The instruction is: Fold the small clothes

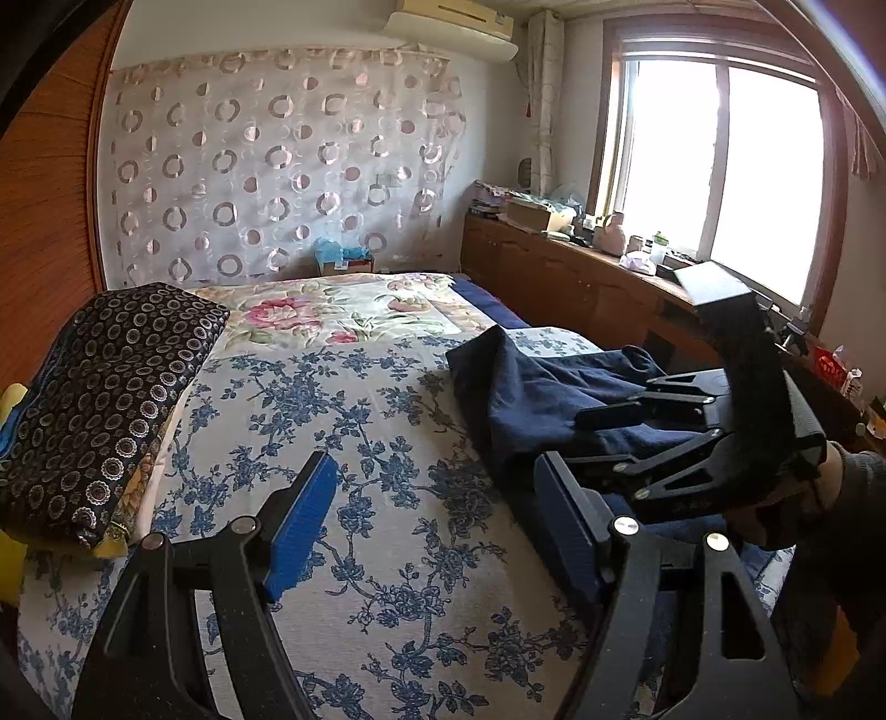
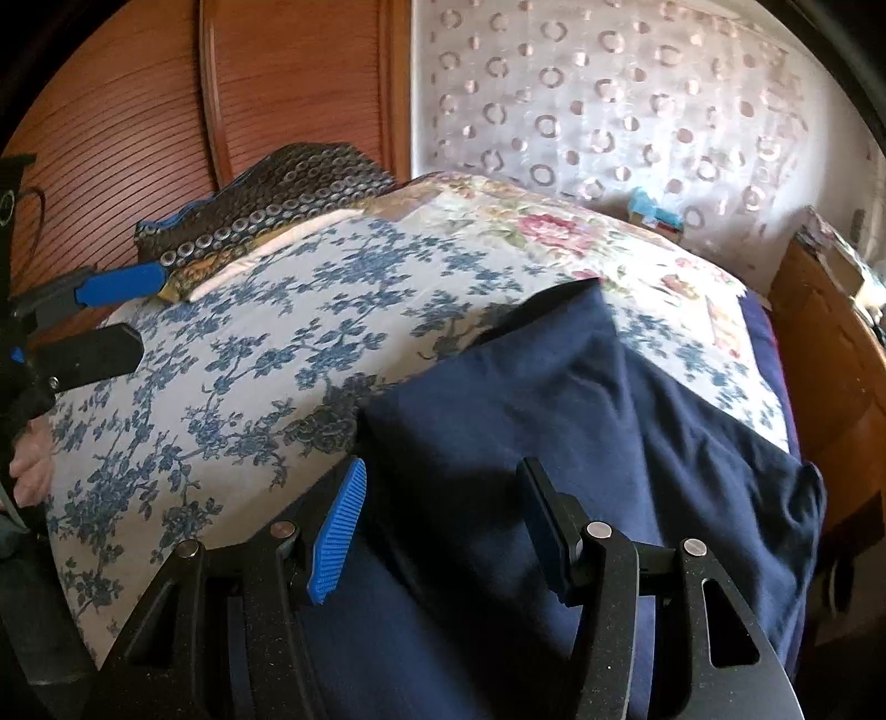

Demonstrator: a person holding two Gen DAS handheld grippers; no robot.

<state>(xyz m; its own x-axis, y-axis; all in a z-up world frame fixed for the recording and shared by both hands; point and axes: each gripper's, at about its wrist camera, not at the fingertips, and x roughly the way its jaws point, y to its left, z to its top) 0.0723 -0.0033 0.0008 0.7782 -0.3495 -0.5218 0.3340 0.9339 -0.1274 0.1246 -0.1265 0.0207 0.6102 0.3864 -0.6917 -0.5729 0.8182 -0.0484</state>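
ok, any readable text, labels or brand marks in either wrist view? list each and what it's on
None readable.
Air conditioner: no brand mark can be made out.
Red box and small carton on the sideboard: any print too small and blurred.
Navy garment: no tag or print visible.
Left gripper and right gripper: no markings legible.

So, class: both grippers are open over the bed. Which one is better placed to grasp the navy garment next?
Right. The right gripper hangs open directly over the navy garment. The left gripper is open over bare floral bedsheet, beside the cloth.
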